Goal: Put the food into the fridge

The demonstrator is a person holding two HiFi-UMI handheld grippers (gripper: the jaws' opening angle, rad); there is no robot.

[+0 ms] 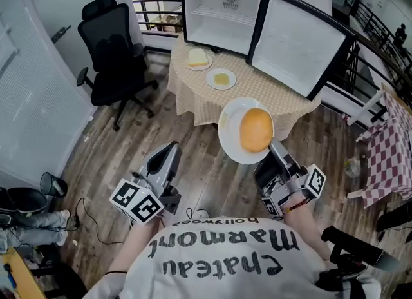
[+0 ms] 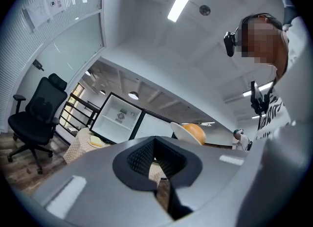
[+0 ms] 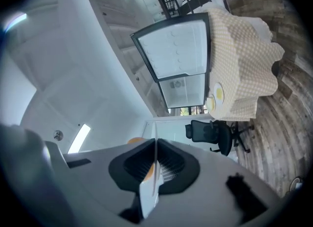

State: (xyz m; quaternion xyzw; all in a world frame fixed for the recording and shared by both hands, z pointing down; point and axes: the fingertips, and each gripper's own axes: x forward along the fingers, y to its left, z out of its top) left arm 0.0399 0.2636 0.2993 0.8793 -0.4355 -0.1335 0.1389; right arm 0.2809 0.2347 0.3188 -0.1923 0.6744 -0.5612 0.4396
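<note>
Head view, from the left: a black chair (image 1: pixel 112 46) stands on the wood floor, well apart from everything else. Nearer, the left gripper (image 1: pixel 171 148) points toward the far side. Its jaws are drawn together to a slit with nothing between them, so it is empty.

Beyond it is the table (image 1: pixel 270 95) with two small plates, one with pale slices (image 1: pixel 199 59) and one with a yellow piece (image 1: pixel 221 79). At the table's far edge the fridge (image 1: pixel 222 14) is open toward the person, its shelves bare, and its door (image 1: pixel 296 43) is swung out to the right.

Right of centre, a white plate (image 1: pixel 230 138) carries a bun (image 1: pixel 255 130). The right gripper (image 1: pixel 271 147) is clamped on the plate's near right rim, which its own view shows pinched edge-on between the pads.

The plate hangs over the floor at the table's near edge, reaching away from the jaws toward the far left. The fridge opening lies farther along much that same line, across the table. The right hand has the load and looks to be the one to carry it in. The bun sits loose, so I judge the plate must stay level.
</note>
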